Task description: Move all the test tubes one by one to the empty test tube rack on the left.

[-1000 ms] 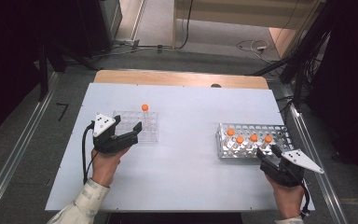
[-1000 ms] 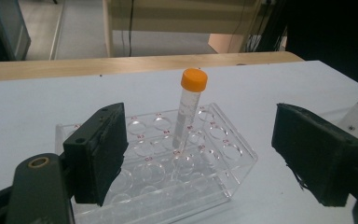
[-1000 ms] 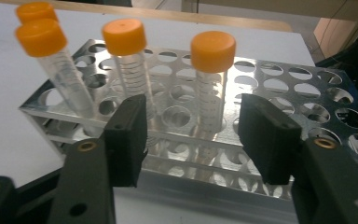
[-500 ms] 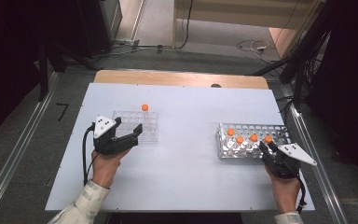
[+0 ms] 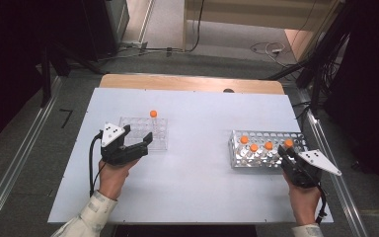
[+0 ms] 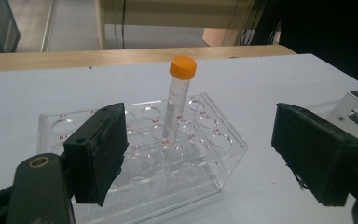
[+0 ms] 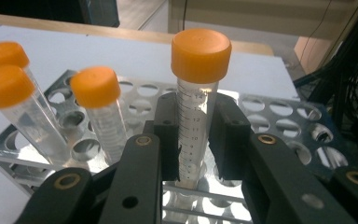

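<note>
While clamped: right tongs (image 7: 193, 140) on tube (image 7: 198, 107)

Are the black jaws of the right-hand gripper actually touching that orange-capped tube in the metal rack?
Touching. In the right gripper view, the right gripper has both black pads pressed against the clear sides of the tube, with no gap on either side.

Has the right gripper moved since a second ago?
Yes. The right gripper has edged up the table toward the metal rack, and its fingers have just closed on the rack's rightmost tube.
</note>
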Demonstrator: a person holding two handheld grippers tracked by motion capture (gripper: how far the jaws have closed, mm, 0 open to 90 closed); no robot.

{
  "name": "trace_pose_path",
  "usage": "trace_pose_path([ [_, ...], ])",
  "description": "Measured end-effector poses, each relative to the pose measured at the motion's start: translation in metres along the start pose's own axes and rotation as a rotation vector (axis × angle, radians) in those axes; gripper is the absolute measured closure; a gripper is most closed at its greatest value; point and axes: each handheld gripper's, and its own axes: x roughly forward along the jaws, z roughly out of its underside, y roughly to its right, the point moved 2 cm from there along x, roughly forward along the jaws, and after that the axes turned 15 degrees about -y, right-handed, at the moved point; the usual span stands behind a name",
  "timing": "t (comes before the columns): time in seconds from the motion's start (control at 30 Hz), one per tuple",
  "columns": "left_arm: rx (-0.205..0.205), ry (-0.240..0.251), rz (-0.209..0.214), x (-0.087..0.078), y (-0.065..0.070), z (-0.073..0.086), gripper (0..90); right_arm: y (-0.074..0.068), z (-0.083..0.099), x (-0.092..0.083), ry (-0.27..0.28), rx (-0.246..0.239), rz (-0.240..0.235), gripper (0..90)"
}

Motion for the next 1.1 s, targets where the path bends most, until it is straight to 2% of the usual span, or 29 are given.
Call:
trace_pose_path([
  [0.13, 0.000, 0.003, 0.012, 0.001, 0.002, -0.001, 18.0, 0.000, -0.005, -0.012, 0.038, 0.004, 0.004, 71.9],
  [0.43, 0.013, 0.003, 0.006, 0.003, 0.007, -0.001, 18.2, -0.001, -0.008, -0.039, 0.098, 0.014, -0.036, 72.0],
  [0.63, 0.023, -0.010, 0.014, 0.004, 0.011, 0.001, 18.1, 0.002, -0.006, -0.049, 0.103, 0.022, -0.043, 72.0],
  [0.77, 0.027, -0.010, 0.014, 0.003, 0.012, 0.003, 18.1, 0.000, -0.003, -0.053, 0.091, 0.020, -0.066, 72.0],
  [1.1, 0.035, -0.013, 0.016, 0.002, 0.012, 0.005, 18.2, -0.019, 0.003, -0.050, 0.058, -0.031, -0.116, 71.9],
])
